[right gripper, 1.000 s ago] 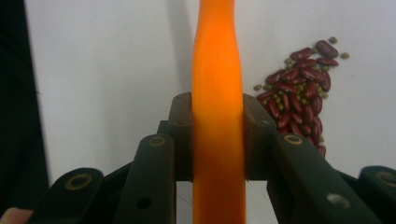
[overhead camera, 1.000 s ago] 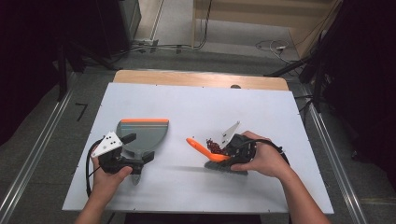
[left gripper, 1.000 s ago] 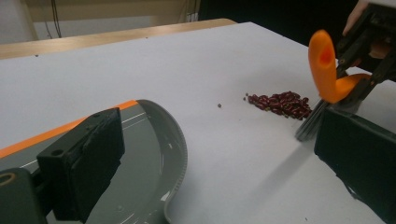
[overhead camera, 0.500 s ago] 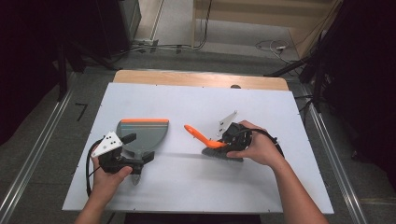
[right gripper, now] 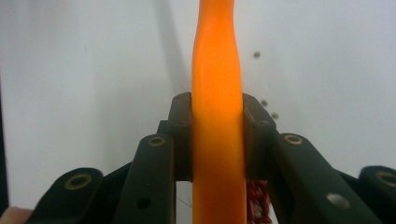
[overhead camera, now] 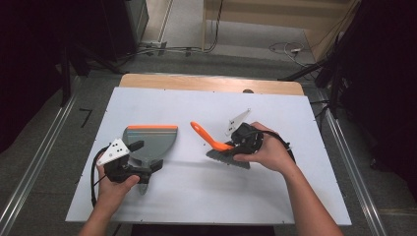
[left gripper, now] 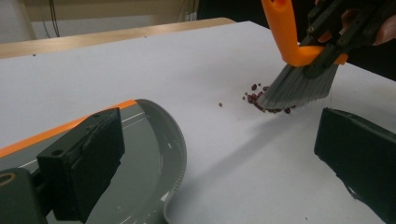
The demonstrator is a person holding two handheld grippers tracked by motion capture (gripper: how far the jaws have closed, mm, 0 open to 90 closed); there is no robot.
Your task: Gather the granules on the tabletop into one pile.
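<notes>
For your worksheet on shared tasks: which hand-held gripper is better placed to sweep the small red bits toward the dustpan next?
The right hand-held gripper: it is shut on the brush, whose bristles already touch the red bits. The left holds the dustpan.

Plenty of bare table up front and along the back. Between the dustpan and brush there's an open lane, just scattered red bits near the bristles.

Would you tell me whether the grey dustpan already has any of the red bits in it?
Empty, apparently. The dustpan shows bare grey inside, while the red bits lie on the table beside the brush.
</notes>
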